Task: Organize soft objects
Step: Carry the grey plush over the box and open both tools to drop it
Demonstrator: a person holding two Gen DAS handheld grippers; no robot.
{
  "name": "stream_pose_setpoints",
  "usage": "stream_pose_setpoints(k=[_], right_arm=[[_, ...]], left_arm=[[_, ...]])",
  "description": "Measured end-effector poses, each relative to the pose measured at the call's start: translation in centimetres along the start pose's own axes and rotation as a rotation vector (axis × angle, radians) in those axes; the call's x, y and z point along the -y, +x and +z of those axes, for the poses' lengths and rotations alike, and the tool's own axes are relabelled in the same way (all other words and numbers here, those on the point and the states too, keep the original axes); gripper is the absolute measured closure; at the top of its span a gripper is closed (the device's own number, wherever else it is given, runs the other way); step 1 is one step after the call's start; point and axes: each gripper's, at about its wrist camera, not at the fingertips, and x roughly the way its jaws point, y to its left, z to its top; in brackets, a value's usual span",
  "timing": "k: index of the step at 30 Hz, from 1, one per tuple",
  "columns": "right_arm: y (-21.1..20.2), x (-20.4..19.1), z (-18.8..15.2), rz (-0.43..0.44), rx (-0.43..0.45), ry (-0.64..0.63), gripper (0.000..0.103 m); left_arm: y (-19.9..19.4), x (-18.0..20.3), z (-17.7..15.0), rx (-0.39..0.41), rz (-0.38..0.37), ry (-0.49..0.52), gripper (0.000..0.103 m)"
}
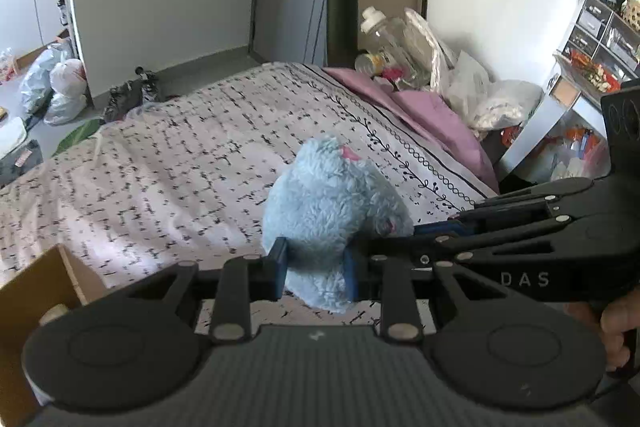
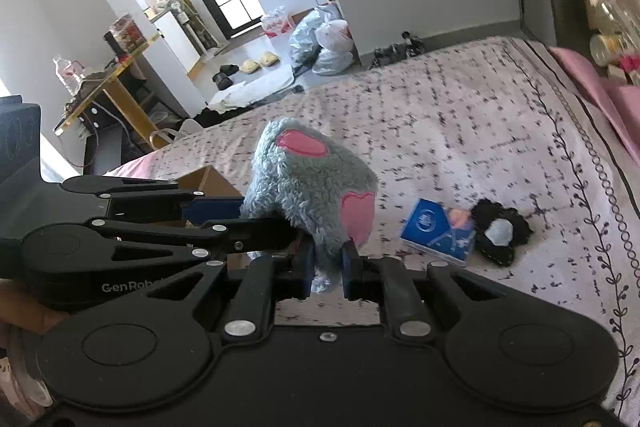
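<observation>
Above the bed (image 1: 160, 167), both grippers pinch one fuzzy blue toy (image 1: 328, 211). Left gripper (image 1: 316, 273) squeezes its bottom; right gripper (image 2: 326, 267) squeezes maybe a leg.

Black linkage claws (image 1: 316, 273) (image 2: 327, 265), blue pads (image 1: 280, 267), silver rivets, white "DAS" and "GenRob" lettering

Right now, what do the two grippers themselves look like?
Both are matte black linkage frames with silver rivets, round discs at the base and blue finger pads. The left gripper has a ribbed grey top plate. The right gripper shows "DAS" lettering from the left view; the left's side reads "GenRob".
</observation>
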Motion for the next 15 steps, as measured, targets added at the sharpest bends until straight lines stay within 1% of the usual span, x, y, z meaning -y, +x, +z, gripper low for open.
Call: stream_pose_setpoints(k=[5,12,15], right_arm=[[-0.3,-2.7,0.1,0.005,0.018,-0.043,0.089],[-0.2,-5.6,0.2,0.042,0.034,-0.037,0.089],[0.0,-6.9,0.3,0.047,0.037,-0.041,0.089]], left_arm=[[-2.5,-1.0,-0.6,0.027,0.019,0.002,0.076],[-5.9,-2.9,-1.6,0.059,0.05,-0.012,0.076],[-7.2,-3.8,-2.0,0.064,0.048,-0.013,0.076]])
